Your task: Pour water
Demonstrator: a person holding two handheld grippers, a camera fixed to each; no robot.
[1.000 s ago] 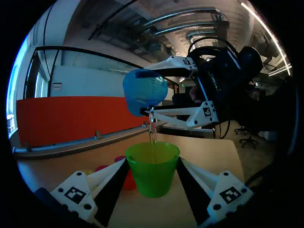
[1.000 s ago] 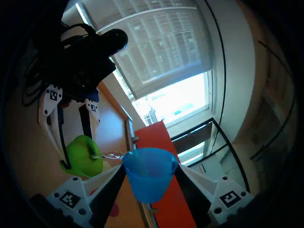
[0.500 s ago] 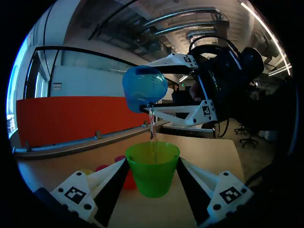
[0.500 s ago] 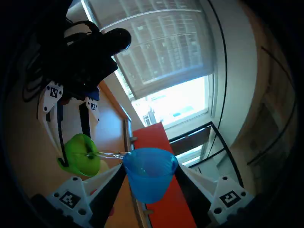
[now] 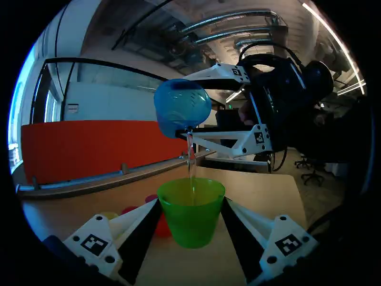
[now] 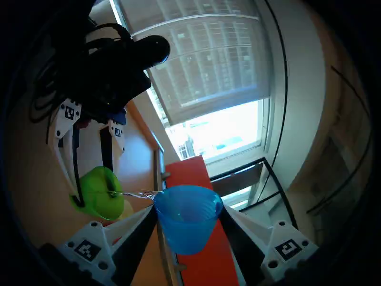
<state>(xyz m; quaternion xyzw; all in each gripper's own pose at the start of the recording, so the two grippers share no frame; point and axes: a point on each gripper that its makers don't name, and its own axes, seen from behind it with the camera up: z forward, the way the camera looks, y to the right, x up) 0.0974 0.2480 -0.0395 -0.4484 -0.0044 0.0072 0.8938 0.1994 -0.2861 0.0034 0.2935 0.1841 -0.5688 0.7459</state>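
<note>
This looks like an open-plan office with an industrial fit-out. Overhead, bare metal pipes (image 5: pixel 224 21) and ducting run along an unfinished ceiling, lit by a long strip light (image 5: pixel 333 35). Swivel chairs on castor bases (image 5: pixel 312 176) stand on the floor at the far right. A pale wooden table (image 5: pixel 266 188) is backed by a low orange partition (image 5: pixel 85 148), with a black-framed glass screen (image 5: pixel 109 95) rising above it. In the right gripper view, a large window (image 6: pixel 214 138) lets in bright daylight under a half-lowered slatted blind (image 6: pixel 209 62).
</note>
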